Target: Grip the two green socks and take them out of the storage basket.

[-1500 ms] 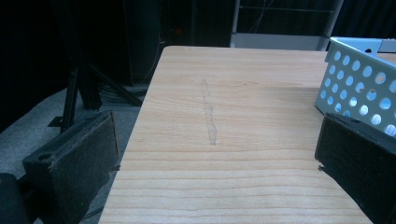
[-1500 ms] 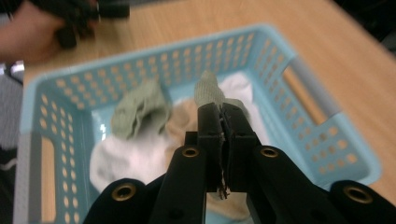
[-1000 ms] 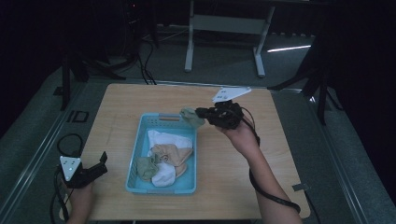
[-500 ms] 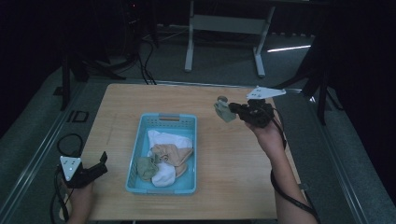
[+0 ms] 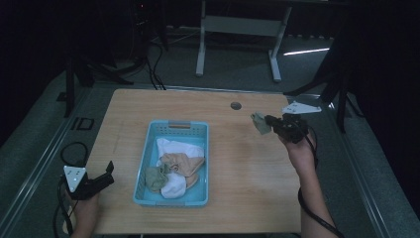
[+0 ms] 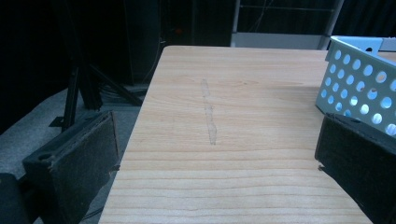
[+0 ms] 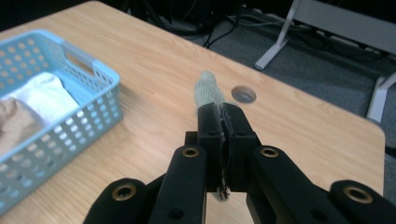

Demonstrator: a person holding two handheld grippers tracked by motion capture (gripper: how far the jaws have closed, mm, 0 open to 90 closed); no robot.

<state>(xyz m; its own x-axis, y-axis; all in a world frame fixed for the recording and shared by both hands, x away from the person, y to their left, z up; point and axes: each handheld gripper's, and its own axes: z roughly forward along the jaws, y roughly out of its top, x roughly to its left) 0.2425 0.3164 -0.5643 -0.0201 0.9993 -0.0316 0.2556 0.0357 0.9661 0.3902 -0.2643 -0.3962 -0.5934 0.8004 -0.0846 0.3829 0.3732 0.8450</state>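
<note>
The right gripper (image 5: 271, 124) is clenched on a grey-green sock (image 5: 259, 122): in the right gripper view its two black jaws press flat together around the knitted fabric, and the sock's rounded, ribbed end (image 7: 207, 91) sticks out past the tips while a scrap of it hangs below the pads. In the high view the sock is held in the air above the table's right side, near the far right corner and well apart from the basket. The gripper's body is matte black plastic with brass-ringed screw holes, and a pale grey three-cornered plate rides on top of it.

The left gripper (image 5: 106, 173) rests at the table's near left corner with its jaws spread apart and nothing between them. In the left gripper view its pads (image 6: 88, 158) look coarse, dark and slightly fuzzy at the edges.

The table (image 5: 237, 163) is light wood with a fine straight grain, rounded corners and a small round hole (image 5: 236, 105) near the far edge. A light blue plastic basket (image 5: 174, 128), rectangular with perforated walls and a slotted handle, stands left of the table's middle. Soft crumpled socks lie in it: white (image 5: 176, 148), tan (image 5: 182, 162) and olive green (image 5: 156, 177).
</note>
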